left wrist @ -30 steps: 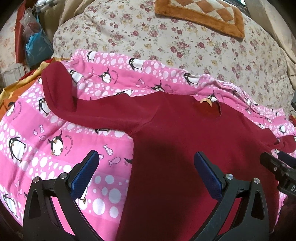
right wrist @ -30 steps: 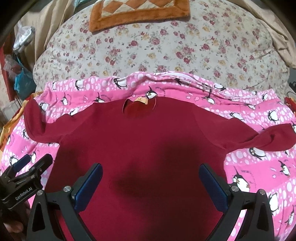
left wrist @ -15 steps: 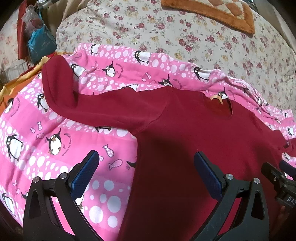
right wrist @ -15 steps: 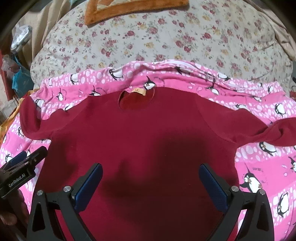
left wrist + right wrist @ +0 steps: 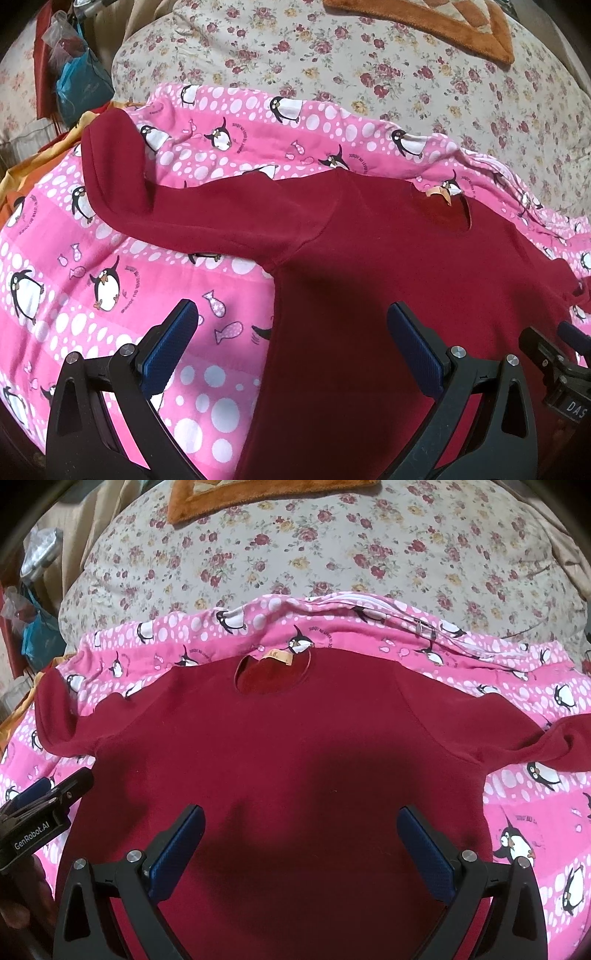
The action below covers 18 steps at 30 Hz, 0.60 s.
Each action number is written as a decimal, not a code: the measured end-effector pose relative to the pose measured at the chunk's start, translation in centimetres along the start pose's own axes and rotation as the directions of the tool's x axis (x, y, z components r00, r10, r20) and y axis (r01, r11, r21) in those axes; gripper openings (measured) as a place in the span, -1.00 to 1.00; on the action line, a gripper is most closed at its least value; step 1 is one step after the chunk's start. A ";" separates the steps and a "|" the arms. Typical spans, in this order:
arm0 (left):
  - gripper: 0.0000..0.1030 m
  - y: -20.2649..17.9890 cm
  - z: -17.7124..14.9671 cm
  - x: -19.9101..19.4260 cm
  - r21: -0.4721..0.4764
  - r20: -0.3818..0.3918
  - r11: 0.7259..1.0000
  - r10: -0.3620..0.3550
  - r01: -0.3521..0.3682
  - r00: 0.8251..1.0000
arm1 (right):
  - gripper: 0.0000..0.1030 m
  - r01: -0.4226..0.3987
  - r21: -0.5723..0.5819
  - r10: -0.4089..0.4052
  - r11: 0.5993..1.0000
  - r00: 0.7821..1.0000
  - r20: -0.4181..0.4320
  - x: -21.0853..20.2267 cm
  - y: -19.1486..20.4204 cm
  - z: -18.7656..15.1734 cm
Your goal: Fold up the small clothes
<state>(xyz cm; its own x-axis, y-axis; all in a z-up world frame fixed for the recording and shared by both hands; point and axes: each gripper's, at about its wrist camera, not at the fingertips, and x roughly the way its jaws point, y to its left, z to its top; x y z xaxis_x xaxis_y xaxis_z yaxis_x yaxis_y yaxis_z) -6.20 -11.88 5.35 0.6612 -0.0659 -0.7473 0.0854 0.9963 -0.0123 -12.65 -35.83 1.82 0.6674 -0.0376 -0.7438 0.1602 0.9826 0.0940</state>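
Left gripper (image 5: 291, 332) wide open, empty, straddling the side seam of the red sweater (image 5: 295, 746). Right gripper (image 5: 301, 834) also wide, empty, over the torso. Sweater lies flat, front up, sleeves spread, on the pink penguin blanket (image 5: 110, 280). Looks like soft, light fleece: will drape and bunch. Best to pinch the left sleeve (image 5: 207, 218) at the cuff or shoulder seam.

— Any lettering on my feeds?
— "GenRobot.AI" on the left gripper (image 5: 44, 805) body, "DAS" on the right gripper (image 5: 554, 347). The pink penguin blanket (image 5: 110, 295) print is too small to read.
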 end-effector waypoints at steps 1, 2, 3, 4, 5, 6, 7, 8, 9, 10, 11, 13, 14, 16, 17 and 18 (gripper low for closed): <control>0.99 0.0 0.0 0.0 0.001 0.000 1.000 -0.001 0.001 1.000 | 1.00 0.002 -0.003 -0.002 1.000 1.000 0.001 0.0 0.0 0.0; 0.99 0.0 0.0 0.0 0.002 -0.002 1.000 -0.002 0.002 1.000 | 1.00 0.007 -0.006 -0.007 1.000 1.000 0.003 0.1 0.1 0.0; 0.99 0.0 0.0 0.1 0.004 -0.003 1.000 -0.003 0.003 1.000 | 1.00 0.010 -0.007 -0.010 1.000 1.000 0.002 0.1 0.1 0.1; 0.99 -0.1 0.0 0.1 0.005 -0.003 1.000 -0.003 0.003 1.000 | 1.00 0.012 -0.007 -0.012 1.000 1.000 0.002 0.1 0.2 0.0; 0.99 -0.2 0.0 0.1 0.006 -0.004 1.000 -0.002 0.002 1.000 | 1.00 0.013 -0.006 -0.013 1.000 1.000 0.001 0.2 0.2 0.0; 0.99 -0.3 0.0 0.2 0.008 -0.004 1.000 -0.002 0.002 1.000 | 1.00 0.015 -0.005 -0.015 1.000 1.000 0.000 0.3 0.2 0.0; 0.99 -0.3 0.0 0.2 0.008 -0.004 1.000 -0.002 0.003 1.000 | 1.00 0.017 -0.005 -0.017 1.000 1.000 -0.001 0.3 0.1 0.0; 0.99 -0.3 0.0 0.2 0.007 -0.003 1.000 -0.003 0.003 1.000 | 1.00 0.020 -0.005 -0.020 1.000 1.000 -0.002 0.3 0.1 0.0; 0.99 -0.3 0.0 0.2 0.007 -0.003 1.000 -0.004 0.004 1.000 | 1.00 0.022 -0.004 -0.022 1.000 1.000 -0.004 0.4 0.1 0.0; 0.99 -0.3 0.0 0.2 0.006 -0.003 1.000 -0.002 0.003 1.000 | 1.00 0.023 -0.003 -0.023 1.000 1.000 -0.003 0.4 0.0 -0.1; 0.99 -0.3 0.0 0.2 0.006 -0.004 1.000 -0.004 0.004 1.000 | 1.00 0.023 -0.001 -0.023 1.000 1.000 -0.003 0.4 0.0 -0.1; 0.99 -0.3 0.0 0.2 0.002 -0.006 1.000 -0.005 0.005 1.000 | 1.00 0.024 0.001 -0.024 1.000 1.000 -0.004 0.5 -0.1 -0.1; 0.99 -0.3 0.0 0.3 0.001 -0.007 1.000 -0.006 0.006 1.000 | 1.00 0.024 0.002 -0.024 1.000 1.000 -0.005 0.5 -0.1 -0.1; 0.99 -0.3 0.0 0.3 0.002 -0.007 1.000 -0.008 0.008 1.000 | 1.00 0.024 0.003 -0.024 1.000 1.000 -0.006 0.6 -0.1 -0.1; 0.99 -0.4 0.0 0.3 0.004 -0.005 1.000 -0.007 0.007 1.000 | 1.00 0.025 0.002 -0.025 1.000 1.000 -0.006 0.6 -0.1 -0.1; 0.99 -0.4 0.0 0.3 0.005 -0.004 1.000 -0.006 0.006 1.000 | 1.00 0.025 0.001 -0.025 1.000 1.000 -0.004 0.6 -0.1 -0.2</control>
<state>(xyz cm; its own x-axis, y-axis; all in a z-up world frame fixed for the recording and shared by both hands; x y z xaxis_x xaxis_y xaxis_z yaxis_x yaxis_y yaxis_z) -6.04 -12.25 5.17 0.6577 -0.0721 -0.7498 0.0935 0.9955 -0.0136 -12.38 -35.89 1.26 0.6599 -0.0614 -0.7489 0.1779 0.9811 0.0763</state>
